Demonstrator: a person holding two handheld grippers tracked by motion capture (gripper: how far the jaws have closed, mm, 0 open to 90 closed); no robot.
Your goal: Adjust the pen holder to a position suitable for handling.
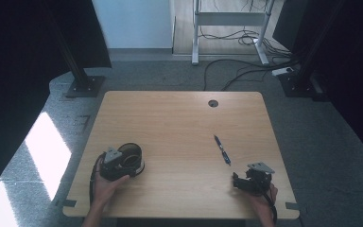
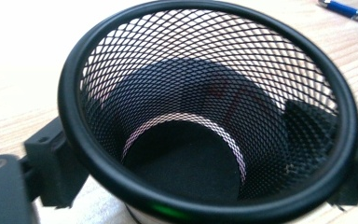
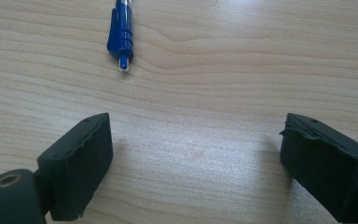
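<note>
Pale wood tabletop (image 1: 179,123) offered little grip, so with your left gripper (image 1: 116,163) clamping the mesh cup (image 2: 205,116) and your right gripper (image 3: 196,163) gaping short of the pen (image 1: 222,149), a careless reach risked rolling it away.

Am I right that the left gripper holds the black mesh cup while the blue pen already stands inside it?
Not quite: the left gripper does hold the black mesh cup, but the cup has nothing in it, as the left gripper view shows. The blue pen lies flat on the table, ahead of the open right gripper.
</note>
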